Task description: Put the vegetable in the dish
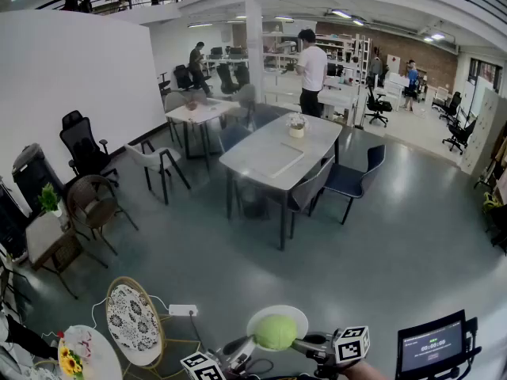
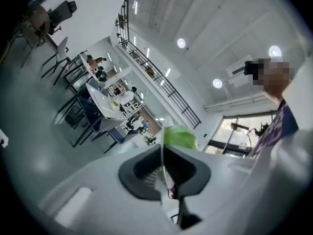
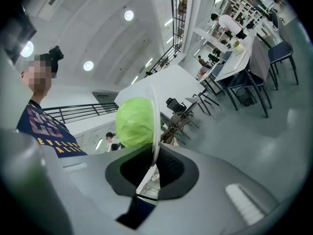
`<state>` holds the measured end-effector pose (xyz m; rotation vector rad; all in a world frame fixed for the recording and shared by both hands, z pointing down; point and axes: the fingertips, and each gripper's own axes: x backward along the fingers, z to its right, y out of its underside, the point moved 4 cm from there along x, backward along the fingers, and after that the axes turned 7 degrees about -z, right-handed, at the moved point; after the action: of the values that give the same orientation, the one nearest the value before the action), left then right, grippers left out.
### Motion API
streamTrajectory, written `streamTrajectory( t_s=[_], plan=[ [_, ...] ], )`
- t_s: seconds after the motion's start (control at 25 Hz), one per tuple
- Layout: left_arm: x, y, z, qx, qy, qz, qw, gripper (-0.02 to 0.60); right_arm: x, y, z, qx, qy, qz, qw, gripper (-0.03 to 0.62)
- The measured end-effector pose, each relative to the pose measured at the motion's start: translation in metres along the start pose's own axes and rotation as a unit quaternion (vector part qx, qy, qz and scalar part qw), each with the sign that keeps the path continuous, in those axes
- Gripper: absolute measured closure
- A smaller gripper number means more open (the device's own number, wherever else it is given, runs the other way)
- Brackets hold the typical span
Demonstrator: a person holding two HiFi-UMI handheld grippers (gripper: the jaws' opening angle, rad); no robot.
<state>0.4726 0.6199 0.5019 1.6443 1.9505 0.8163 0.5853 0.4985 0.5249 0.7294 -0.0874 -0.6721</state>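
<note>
Pale green vegetable in a white dish at six o'clock, over a blue-grey floor.
The left gripper and right gripper are light grey with black ribbed pads (their marker cubes carry black-and-white squares). Toward seven o'clock in the head view, a chair shows a black-and-white floral lace pattern in a tan frame, and beyond it a round table has yellow sunflowers on white.

A person's dark shirt in the right gripper view carries 2 lines of yellow capitals, the upper starting "EVE", the lower "ALI"; the rest is unclear. In the head view a small screen shows digits too blurred to read.
</note>
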Motion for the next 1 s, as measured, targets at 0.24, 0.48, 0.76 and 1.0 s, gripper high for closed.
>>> streamTrajectory(
  t_s=[0.24,0.48,0.76,1.0],
  plan=[
    [-0.008,0.007,-0.002,-0.007,-0.003,-0.008,0.9999,0.563,0.007,0.006,0.008,0.000,-0.002,0.002,1.000,0.562],
    [-0.014,0.010,-0.001,-0.013,-0.002,-0.011,0.9998,0.563,0.013,0.007,0.011,0.008,-0.002,0.004,1.000,0.562],
    [-0.015,0.007,-0.004,-0.027,0.001,-0.011,0.9996,0.561,0.012,0.004,0.014,0.033,-0.001,0.015,0.999,0.561],
    [-0.044,0.013,0.031,-0.041,0.002,-0.008,0.9991,0.561,0.054,-0.004,0.003,0.024,-0.003,0.042,0.999,0.562]
  ],
)
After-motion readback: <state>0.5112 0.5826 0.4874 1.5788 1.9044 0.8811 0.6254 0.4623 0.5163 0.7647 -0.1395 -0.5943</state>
